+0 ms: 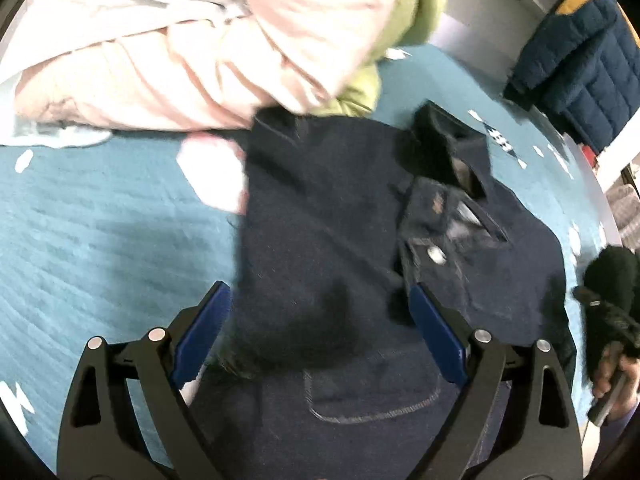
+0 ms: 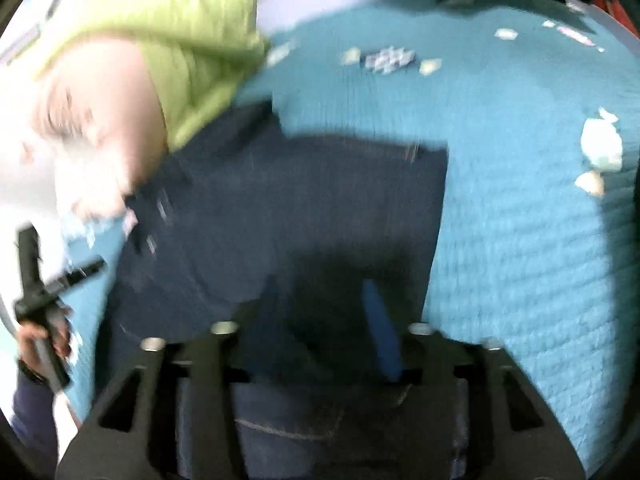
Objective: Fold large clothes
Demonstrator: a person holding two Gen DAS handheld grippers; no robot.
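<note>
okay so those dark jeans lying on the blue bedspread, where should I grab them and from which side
Take the dark jeans at the near edge by the stitched back pocket, coming in low from the near side. That end lies flat under the left gripper, whose fingers are already spread over it. The far end, with the metal button, is bunched and crowded by the pink jacket.

Black skeletal frames with triangular cutouts are carrying silver pivot screws behind the blue-padded fingers [image 1: 436, 332] (right-wrist view badly blurred).
</note>
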